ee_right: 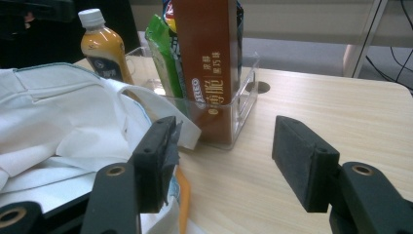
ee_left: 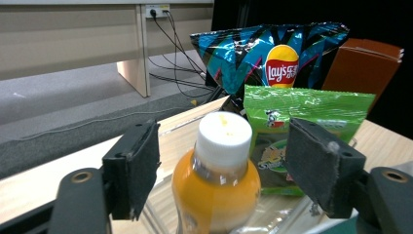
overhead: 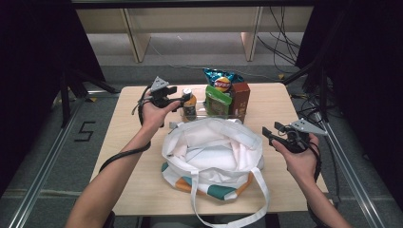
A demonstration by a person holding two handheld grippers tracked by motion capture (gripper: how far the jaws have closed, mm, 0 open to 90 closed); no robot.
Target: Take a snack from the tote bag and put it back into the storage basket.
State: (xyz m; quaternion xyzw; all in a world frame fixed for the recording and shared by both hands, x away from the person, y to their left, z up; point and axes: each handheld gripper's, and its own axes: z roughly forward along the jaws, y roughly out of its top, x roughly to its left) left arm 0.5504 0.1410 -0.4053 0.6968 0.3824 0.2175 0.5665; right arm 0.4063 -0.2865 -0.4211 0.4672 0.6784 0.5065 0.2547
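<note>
The left gripper (ee_left: 221, 170), jaws apart around but not pressing the white-capped orange drink bottle (ee_left: 217, 180), leaves it standing in the clear plastic tray (ee_right: 242, 105) beyond the white cloth tote bag (overhead: 214, 152), while the right gripper (overhead: 284, 135) waits open-jawed, snacks apparently unpacked.

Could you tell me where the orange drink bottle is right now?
The bottle stands upright at the clear tray's left end in the high view, between the left gripper's open jaws, beside the green packet.

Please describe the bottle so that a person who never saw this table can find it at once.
On the wooden table, behind the white tote bag, stands a clear tray of snacks. The bottle stands at its left end: orange drink, white cap, the one bottle among packets and a box.
</note>
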